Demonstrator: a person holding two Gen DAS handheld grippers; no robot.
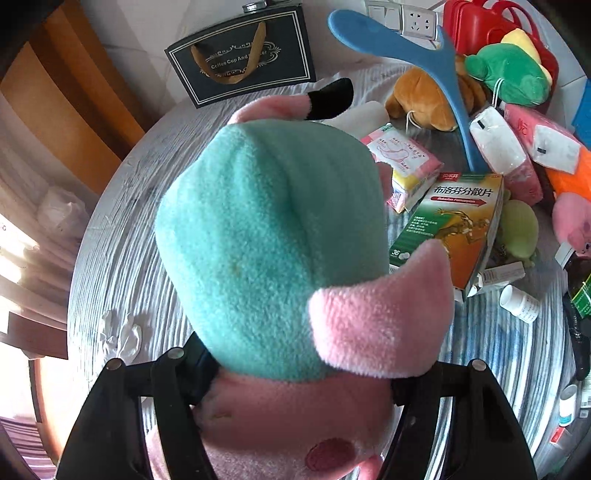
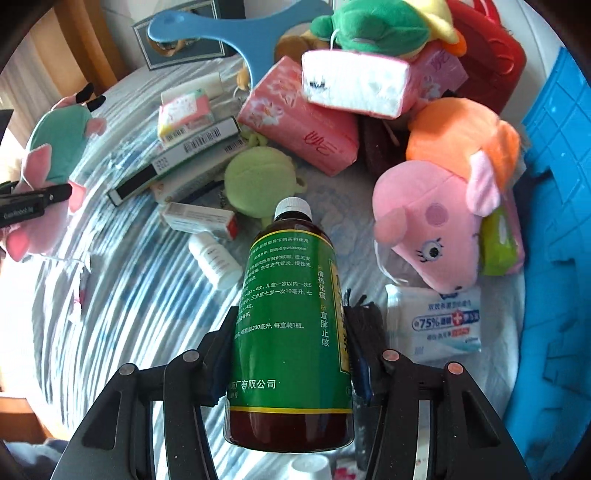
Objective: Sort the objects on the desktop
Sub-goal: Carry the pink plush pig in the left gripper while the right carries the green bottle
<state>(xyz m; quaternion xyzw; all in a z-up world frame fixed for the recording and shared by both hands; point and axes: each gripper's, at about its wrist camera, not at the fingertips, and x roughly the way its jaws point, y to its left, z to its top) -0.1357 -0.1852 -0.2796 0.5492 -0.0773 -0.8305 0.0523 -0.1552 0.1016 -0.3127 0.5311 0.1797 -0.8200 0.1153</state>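
A pink pig plush in a teal dress (image 1: 266,229) fills the left wrist view. My left gripper (image 1: 299,380) is shut on its pink head, and it hangs above the striped tablecloth (image 1: 122,266). The same plush (image 2: 59,144) shows at the far left of the right wrist view. My right gripper (image 2: 291,332) is shut on a brown syrup bottle (image 2: 280,258) with a green label and a white cap. Its cap points away from me, over the cluttered cloth.
Medicine boxes (image 2: 192,147), a small white bottle (image 2: 216,260), pink tissue packs (image 2: 299,125), a wipes pack (image 2: 436,325) and a pig plush in orange (image 2: 436,221) crowd the table. A blue crate (image 2: 554,221) stands right, a red basket (image 1: 476,26) and a dark gift bag (image 1: 243,55) at the back.
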